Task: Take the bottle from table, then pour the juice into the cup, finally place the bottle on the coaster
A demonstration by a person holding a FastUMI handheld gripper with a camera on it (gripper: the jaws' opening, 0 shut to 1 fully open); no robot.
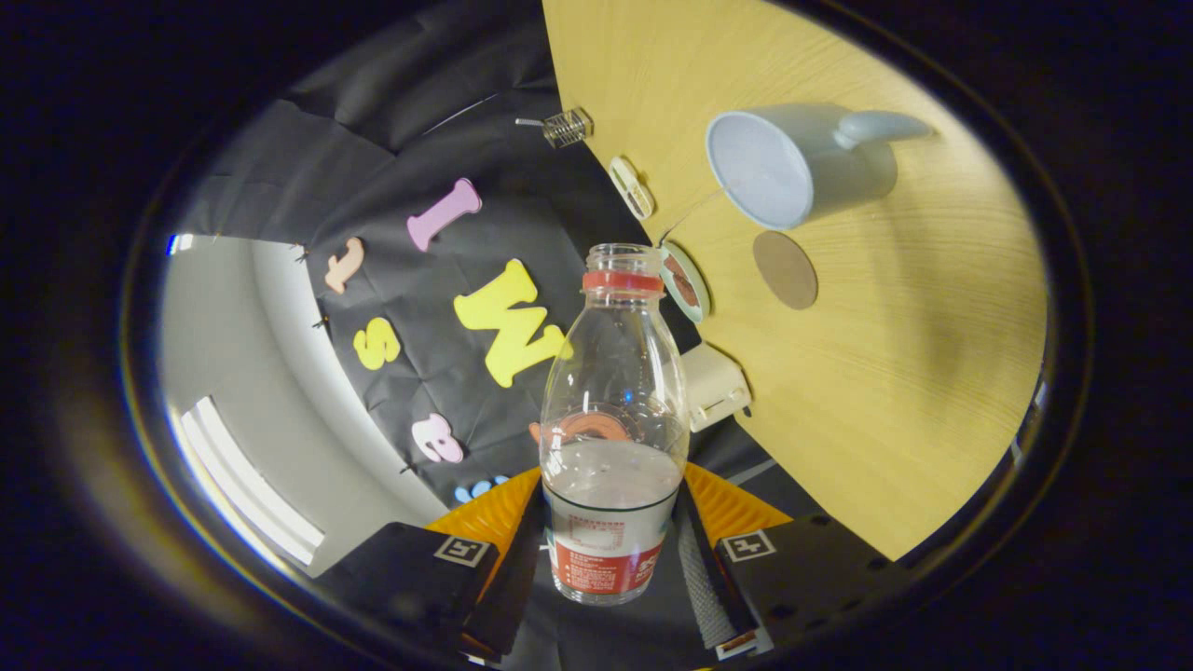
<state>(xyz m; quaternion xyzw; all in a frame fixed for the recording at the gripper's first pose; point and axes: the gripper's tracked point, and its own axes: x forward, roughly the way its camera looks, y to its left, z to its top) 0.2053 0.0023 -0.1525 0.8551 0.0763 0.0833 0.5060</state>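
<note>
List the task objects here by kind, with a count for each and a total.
Clear plastic bottle with a red neck ring, held between the gripper fingers: 1
Pale blue cup with a handle, on the wooden table: 1
Round brown coaster: 1
Total: 3

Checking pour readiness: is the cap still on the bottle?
No, the bottle, held between the tool's fingers, has an open mouth with just a red ring below it.

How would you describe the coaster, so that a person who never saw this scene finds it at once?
Look at the wooden table beyond the bottle held between the gripper fingers. Beside the pale blue cup lies the coaster: a flat brown disc, bare, darker than the wood.
</note>
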